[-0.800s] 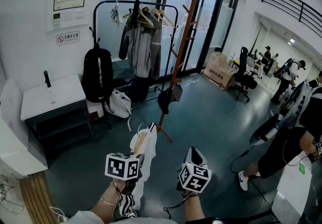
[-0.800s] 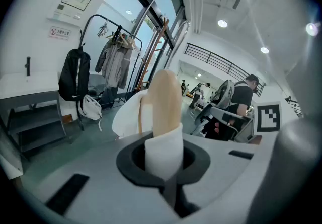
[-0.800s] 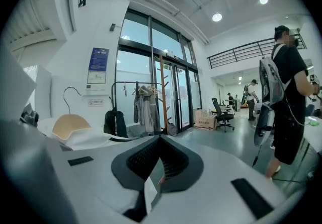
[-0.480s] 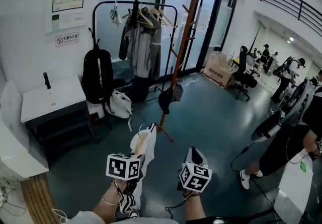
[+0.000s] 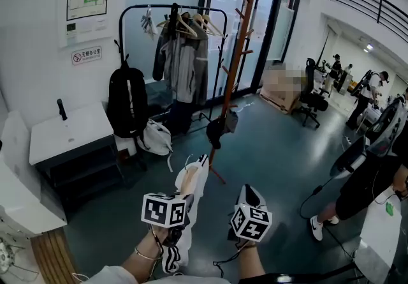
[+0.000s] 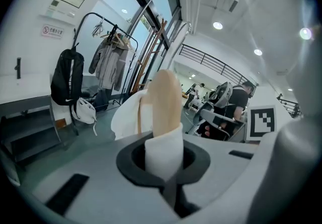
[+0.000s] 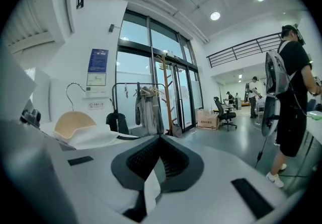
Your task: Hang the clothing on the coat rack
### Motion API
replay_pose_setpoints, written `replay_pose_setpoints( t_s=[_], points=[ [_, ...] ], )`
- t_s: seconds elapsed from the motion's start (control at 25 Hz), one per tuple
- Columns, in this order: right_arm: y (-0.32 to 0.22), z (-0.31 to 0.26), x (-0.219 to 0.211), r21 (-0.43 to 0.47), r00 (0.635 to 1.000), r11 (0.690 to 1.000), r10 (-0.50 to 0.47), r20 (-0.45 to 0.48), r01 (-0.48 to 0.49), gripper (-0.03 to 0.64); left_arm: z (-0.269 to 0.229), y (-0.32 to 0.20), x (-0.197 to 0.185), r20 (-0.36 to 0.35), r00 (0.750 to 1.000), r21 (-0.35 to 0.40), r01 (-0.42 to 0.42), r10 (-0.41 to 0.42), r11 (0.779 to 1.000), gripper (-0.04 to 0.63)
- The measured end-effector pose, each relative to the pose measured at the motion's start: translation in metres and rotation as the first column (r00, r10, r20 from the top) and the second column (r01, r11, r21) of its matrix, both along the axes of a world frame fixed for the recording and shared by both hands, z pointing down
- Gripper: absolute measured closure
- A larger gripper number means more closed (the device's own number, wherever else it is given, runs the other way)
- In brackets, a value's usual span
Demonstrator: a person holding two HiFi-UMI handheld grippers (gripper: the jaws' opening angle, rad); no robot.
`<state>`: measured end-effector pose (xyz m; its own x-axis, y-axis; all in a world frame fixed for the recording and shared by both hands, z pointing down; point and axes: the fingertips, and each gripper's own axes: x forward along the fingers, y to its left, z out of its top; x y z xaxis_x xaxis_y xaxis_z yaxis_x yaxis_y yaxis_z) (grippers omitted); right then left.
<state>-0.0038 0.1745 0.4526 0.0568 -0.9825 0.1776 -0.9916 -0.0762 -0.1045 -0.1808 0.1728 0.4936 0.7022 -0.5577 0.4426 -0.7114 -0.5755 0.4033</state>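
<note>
Now my left gripper [image 6: 163, 160] and right gripper [image 7: 157, 165] both have jaws clenched on one white garment [image 5: 201, 177] draped over one wooden hanger [image 6: 165, 99], well short of the one coat rack [image 5: 237, 59]; the garment's middle hides behind my left cube.

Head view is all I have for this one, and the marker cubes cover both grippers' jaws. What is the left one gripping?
Observer: The left gripper is shut on the wooden hanger, with the white garment wrapped round it at the jaws.
Operator: And the right one?
Observer: The right gripper is shut on a fold of that white garment; a strip of it shows between the jaws.
Operator: Does the hanger have a hook?
Observer: Yes, the right gripper view shows a metal hook standing up from it.
</note>
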Motion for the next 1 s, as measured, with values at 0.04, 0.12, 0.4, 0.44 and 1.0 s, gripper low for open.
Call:
replay_pose_setpoints(
  t_s=[0.04, 0.12, 0.4, 0.44, 1.0],
  points=[
    [-0.002, 0.000, 0.000, -0.002, 1.000, 1.000, 0.005, -0.002, -0.005, 0.594, -0.003, -0.003, 0.000, 0.000, 1.000, 0.011, -0.009, 0.009, 1.000, 0.580],
    [-0.004, 0.002, 0.001, -0.008, 1.000, 1.000, 0.015, -0.004, -0.015, 0.594, -0.005, -0.008, 0.000, 0.001, 1.000, 0.026, -0.020, 0.020, 0.999, 0.580],
    [-0.022, 0.003, 0.004, -0.012, 1.000, 1.000, 0.029, -0.006, -0.029, 0.594, 0.005, -0.026, 0.001, -0.014, 1.000, -0.006, -0.011, 0.011, 1.000, 0.580],
    [-0.026, 0.002, 0.004, -0.012, 1.000, 1.000, 0.026, -0.008, -0.026, 0.594, 0.005, -0.030, 0.002, -0.019, 1.000, -0.011, -0.007, 0.007, 1.000, 0.580],
    [-0.104, 0.008, 0.030, -0.021, 1.000, 1.000, -0.021, 0.005, 0.021, 0.594, 0.003, -0.100, 0.028, -0.017, 0.999, -0.008, 0.030, -0.030, 1.000, 0.580]
  ],
)
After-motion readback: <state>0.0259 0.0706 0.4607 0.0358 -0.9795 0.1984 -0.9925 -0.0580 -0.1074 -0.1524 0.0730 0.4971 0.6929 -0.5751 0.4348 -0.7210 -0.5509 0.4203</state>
